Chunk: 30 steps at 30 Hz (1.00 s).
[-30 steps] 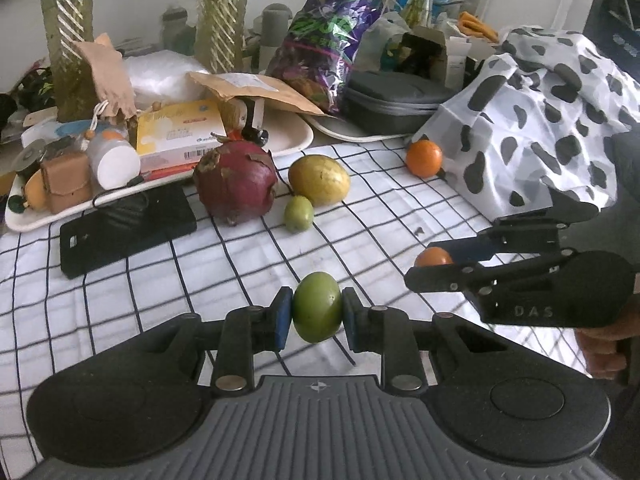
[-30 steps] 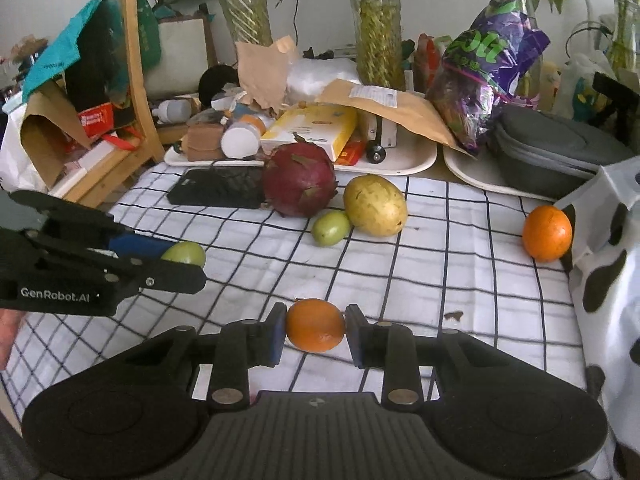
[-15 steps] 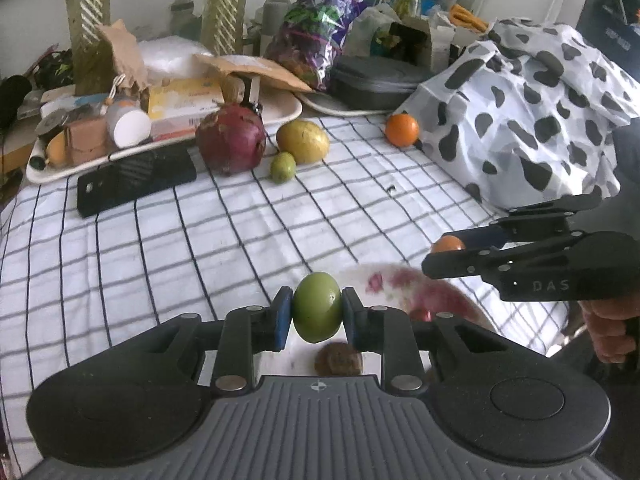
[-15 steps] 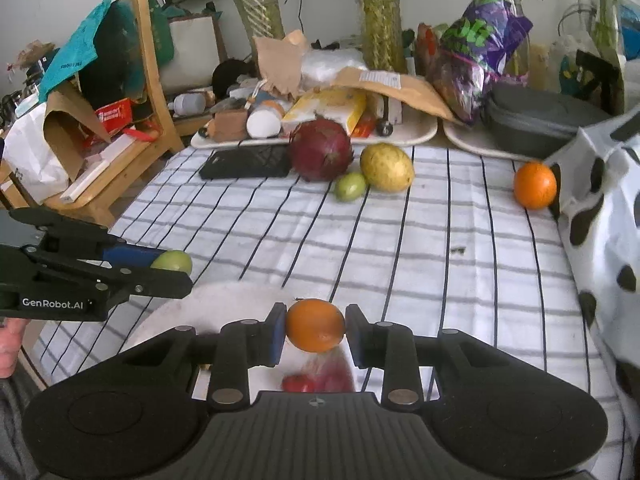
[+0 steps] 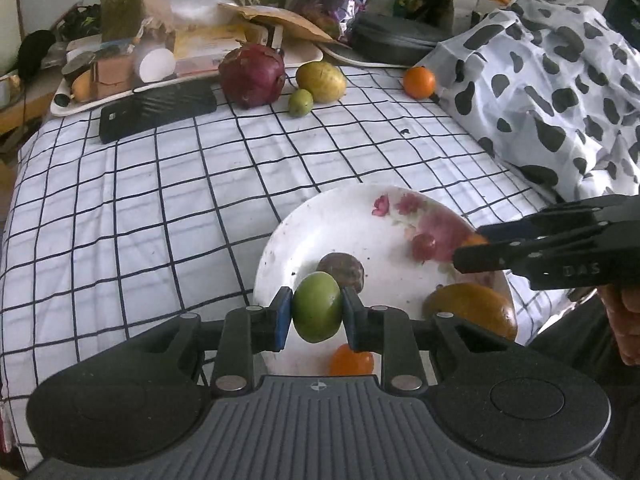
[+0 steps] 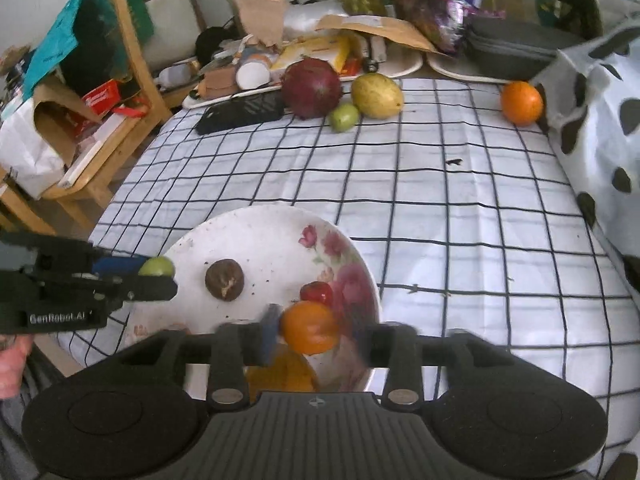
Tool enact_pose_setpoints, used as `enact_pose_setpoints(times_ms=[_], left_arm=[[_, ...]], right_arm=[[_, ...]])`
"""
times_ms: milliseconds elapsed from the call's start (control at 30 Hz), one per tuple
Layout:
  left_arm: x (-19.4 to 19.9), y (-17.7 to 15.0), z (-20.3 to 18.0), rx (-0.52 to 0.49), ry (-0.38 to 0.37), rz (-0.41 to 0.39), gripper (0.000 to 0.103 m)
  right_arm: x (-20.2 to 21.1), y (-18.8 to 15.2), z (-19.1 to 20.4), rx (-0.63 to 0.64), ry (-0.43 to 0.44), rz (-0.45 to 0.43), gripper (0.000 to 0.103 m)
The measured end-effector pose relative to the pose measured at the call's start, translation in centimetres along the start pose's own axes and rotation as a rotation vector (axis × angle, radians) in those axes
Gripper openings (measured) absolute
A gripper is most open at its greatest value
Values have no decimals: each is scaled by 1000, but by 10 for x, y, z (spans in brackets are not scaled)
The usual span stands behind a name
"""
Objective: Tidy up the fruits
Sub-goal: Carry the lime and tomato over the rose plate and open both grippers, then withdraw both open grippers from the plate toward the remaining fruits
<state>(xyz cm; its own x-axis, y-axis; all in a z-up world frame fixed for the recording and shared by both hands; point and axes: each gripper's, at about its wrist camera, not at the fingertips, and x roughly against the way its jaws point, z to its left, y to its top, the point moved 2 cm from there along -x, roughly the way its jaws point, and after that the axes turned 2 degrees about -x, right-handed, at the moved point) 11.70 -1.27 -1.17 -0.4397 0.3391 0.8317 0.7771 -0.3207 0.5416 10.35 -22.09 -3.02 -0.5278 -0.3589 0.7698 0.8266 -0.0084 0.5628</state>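
My left gripper [image 5: 316, 312] is shut on a green round fruit [image 5: 316, 307] and holds it over the near left rim of a white flowered plate [image 5: 340, 220]. On the plate lie a brown fruit [image 5: 340, 272], a small red fruit [image 5: 424, 246], a brownish mango [image 5: 468, 308] and an orange fruit [image 5: 352, 360]. My right gripper [image 6: 316, 332] hangs over the plate's right side with its jaws opening. An orange [image 6: 310, 326] sits between them with a gap at the right pad. The right wrist view also shows the left gripper [image 6: 160, 276].
At the far end of the checked cloth lie a dark red dragon fruit [image 5: 252, 76], a yellow mango [image 5: 321, 81], a small green fruit [image 5: 301, 102] and another orange [image 5: 419, 83]. A black phone [image 5: 158, 110] and a cluttered tray [image 5: 64, 108] lie far left. A cow-patterned cloth [image 5: 560, 80] is heaped at right.
Both grippers drew back from mid-table to above the plate, each carrying its fruit. The right jaws have spread apart from the orange; the left grip is unchanged.
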Motion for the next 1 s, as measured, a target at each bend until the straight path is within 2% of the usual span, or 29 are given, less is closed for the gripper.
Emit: enact_pose_setpoints(times_ms=[33, 67, 100, 133, 167, 267, 400, 467, 1000], left_arm=[[0, -1, 0, 1, 5, -1, 35], [2, -2, 0, 5, 13, -5, 43], [4, -3, 0, 10, 26, -16, 58], [8, -3, -1, 10, 36, -33, 67], [12, -4, -1, 12, 45, -58, 68], [21, -9, -2, 29, 50, -81, 69], [26, -18, -8, 34, 73, -70, 69], [28, -23, -11, 28, 76, -70, 69], [30, -39, -18, -20, 64, -83, 69]], right_arm=[[3, 0, -1, -12, 9, -14, 73], [7, 0, -2, -27, 15, -32, 86], [11, 0, -3, -38, 18, -52, 92], [15, 0, -5, -47, 15, -71, 94], [17, 0, -6, -56, 1, -83, 95], [22, -3, -12, -80, -64, -100, 97], [31, -9, -20, -98, -134, -123, 100], [34, -11, -23, -112, -137, -128, 103], [41, -19, -15, -115, -183, -143, 103]])
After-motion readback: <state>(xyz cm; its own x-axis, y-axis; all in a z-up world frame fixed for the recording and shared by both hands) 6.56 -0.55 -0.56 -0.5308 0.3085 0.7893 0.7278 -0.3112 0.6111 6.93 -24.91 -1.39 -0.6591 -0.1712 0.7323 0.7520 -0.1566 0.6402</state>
